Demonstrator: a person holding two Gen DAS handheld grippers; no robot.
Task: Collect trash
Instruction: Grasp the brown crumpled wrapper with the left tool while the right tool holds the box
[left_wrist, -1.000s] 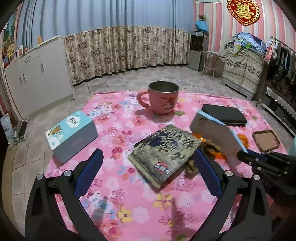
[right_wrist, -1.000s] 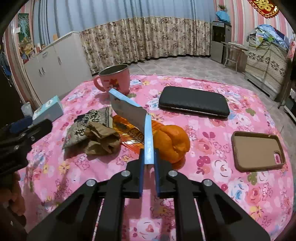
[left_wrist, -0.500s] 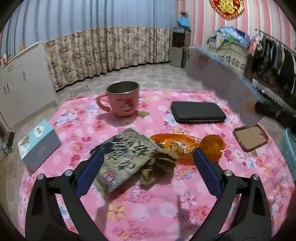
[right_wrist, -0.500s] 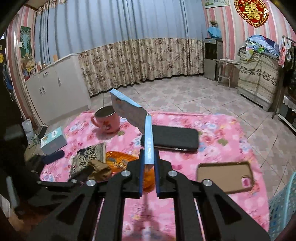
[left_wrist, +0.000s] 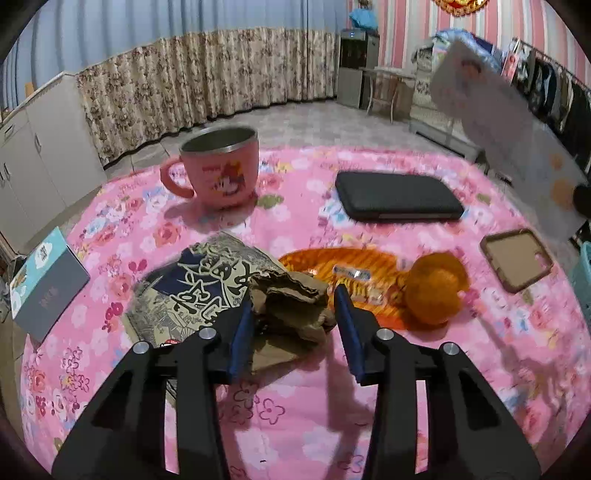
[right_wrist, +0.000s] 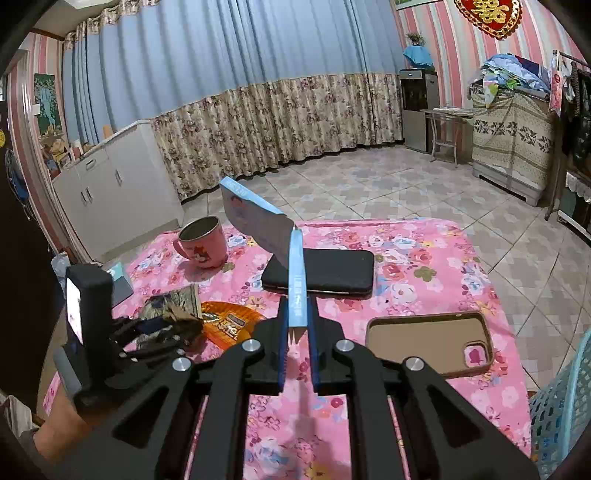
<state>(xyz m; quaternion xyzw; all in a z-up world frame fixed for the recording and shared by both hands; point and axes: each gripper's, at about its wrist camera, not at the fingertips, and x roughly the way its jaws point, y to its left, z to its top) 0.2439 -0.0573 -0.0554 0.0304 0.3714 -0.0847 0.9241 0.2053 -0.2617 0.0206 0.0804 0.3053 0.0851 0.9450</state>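
A crumpled brown paper (left_wrist: 291, 310) lies on the pink flowered cloth (left_wrist: 295, 413), partly on a dark patterned snack bag (left_wrist: 195, 291). My left gripper (left_wrist: 293, 328) has its jaws closing on the paper, which fills the gap and touches both blue pads. An orange wrapper (left_wrist: 343, 266) and an orange fruit (left_wrist: 432, 291) lie just right of it. My right gripper (right_wrist: 297, 332) is shut on a flattened blue and white carton (right_wrist: 258, 221), held in the air above the table. That carton (left_wrist: 491, 110) appears blurred at the upper right of the left wrist view.
A pink mug (left_wrist: 221, 170) stands at the back. A black case (left_wrist: 395, 197) and a brown phone case (left_wrist: 517, 258) lie to the right, a teal box (left_wrist: 44, 280) at the left edge. A light blue basket (right_wrist: 565, 413) stands off the table's right side.
My left gripper has moved over the brown paper and its wide-open jaws have narrowed onto it. The right gripper has risen and pulled back with the carton.
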